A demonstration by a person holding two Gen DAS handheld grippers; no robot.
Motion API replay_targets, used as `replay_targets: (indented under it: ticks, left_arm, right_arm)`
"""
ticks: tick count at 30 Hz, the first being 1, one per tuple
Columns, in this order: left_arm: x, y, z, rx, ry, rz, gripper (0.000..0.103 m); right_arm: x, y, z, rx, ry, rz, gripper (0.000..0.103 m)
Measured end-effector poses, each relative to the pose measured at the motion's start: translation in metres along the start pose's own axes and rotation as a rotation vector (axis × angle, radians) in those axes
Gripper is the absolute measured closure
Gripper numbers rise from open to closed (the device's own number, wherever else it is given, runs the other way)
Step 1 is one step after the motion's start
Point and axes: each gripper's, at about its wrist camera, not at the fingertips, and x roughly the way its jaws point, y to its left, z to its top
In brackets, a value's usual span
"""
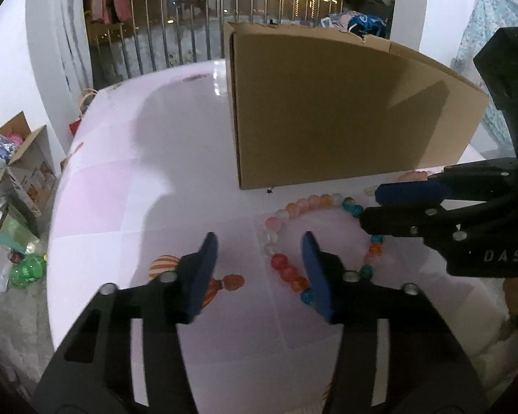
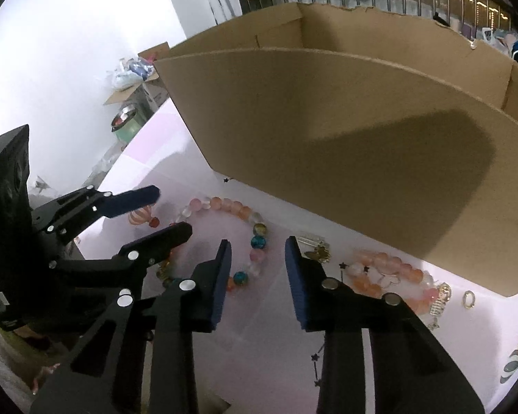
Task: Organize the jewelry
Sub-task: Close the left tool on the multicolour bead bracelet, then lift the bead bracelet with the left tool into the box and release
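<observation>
Blue-padded, my left gripper (image 1: 259, 269) and right gripper (image 2: 257, 276) both stand part open, holding nothing. Between them lies the multicoloured bead bracelet (image 1: 286, 270), its near beads just beside my left gripper's right pad. I should close squarely across one bead strand, lift gently, then carry it beyond into the cardboard box (image 1: 345, 110).

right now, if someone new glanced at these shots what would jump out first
The big open cardboard box fills the back of the white table. In front of it lies a loop of colourful beads, with the left gripper and right gripper poised over it, neither pressing on a bead.
</observation>
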Motion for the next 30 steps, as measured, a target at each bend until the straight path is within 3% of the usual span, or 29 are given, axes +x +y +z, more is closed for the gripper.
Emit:
replay_targets:
  ticks: [7, 11, 20, 30]
  left_arm:
    - [0.008, 0.004, 0.003, 0.020, 0.010, 0.004, 0.074]
    - [0.009, 0.001, 0.005, 0.030, 0.006, 0.015, 0.093]
    - [-0.002, -0.003, 0.007, 0.019, -0.031, 0.022, 0.095]
    - [-0.071, -0.013, 0.030, -0.025, -0.168, 0.007, 0.095]
  right_arm:
    - [0.007, 0.004, 0.003, -0.015, 0.015, -0.033, 0.078]
    - [0.011, 0.007, 0.007, -0.033, 0.020, -0.065, 0.090]
    - [-0.002, 0.010, 0.006, -0.021, -0.010, -0.039, 0.093]
    - [-0.052, 0.020, 0.009, -0.051, -0.152, -0.004, 0.093]
